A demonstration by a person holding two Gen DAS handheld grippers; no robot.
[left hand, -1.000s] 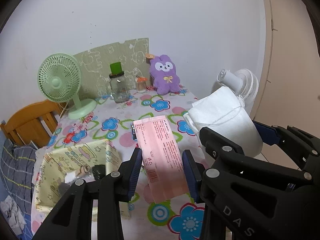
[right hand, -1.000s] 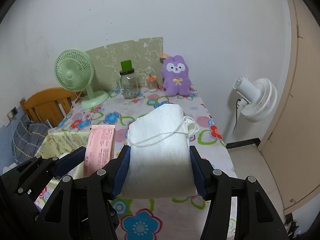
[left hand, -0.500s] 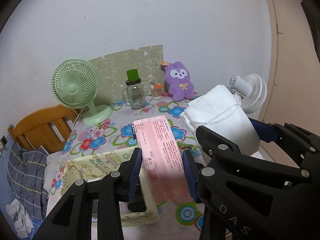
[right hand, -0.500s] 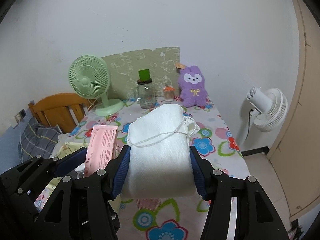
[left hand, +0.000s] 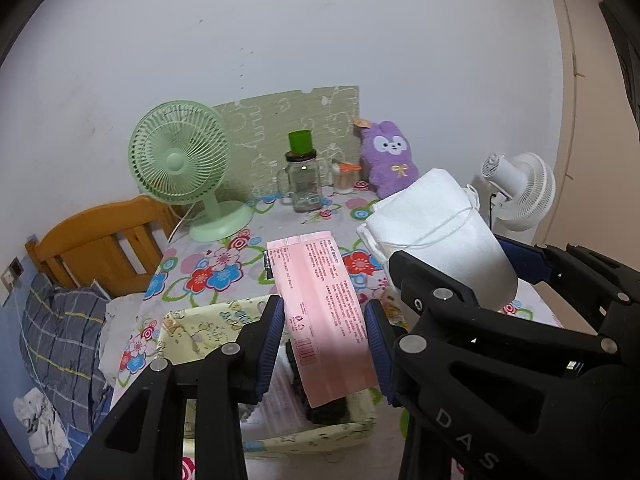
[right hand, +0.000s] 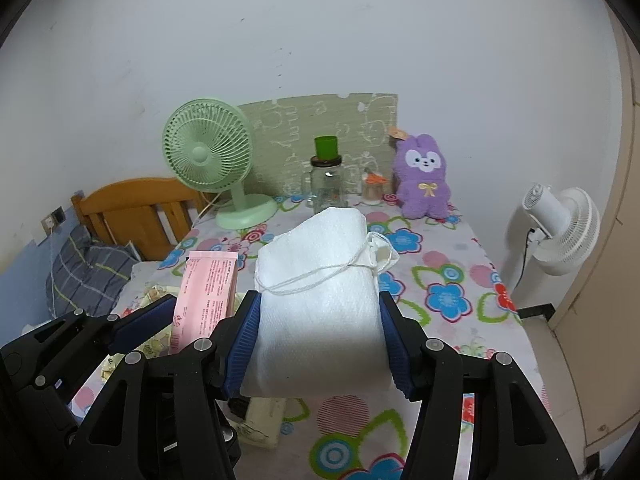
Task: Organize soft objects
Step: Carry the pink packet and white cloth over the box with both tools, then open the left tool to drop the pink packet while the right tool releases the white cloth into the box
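Left gripper (left hand: 326,340), jaws clamped on pink packet (left hand: 320,308), yellow basket (left hand: 200,332) below jaws, right gripper (right hand: 320,344), jaws clamped on white bundle (right hand: 320,300), floral table (right hand: 448,280) beneath

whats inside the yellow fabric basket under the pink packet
Inside the yellow fabric basket, something dark and a pale ribbed item show. The pink packet in the left gripper covers the rest.

A pink packet (left hand: 320,304), a white bundle (right hand: 320,300), a mint-green fan (left hand: 180,160), a purple plush (right hand: 424,176) and a green-capped jar (left hand: 302,176) stand out against the flowered tablecloth (right hand: 444,280).
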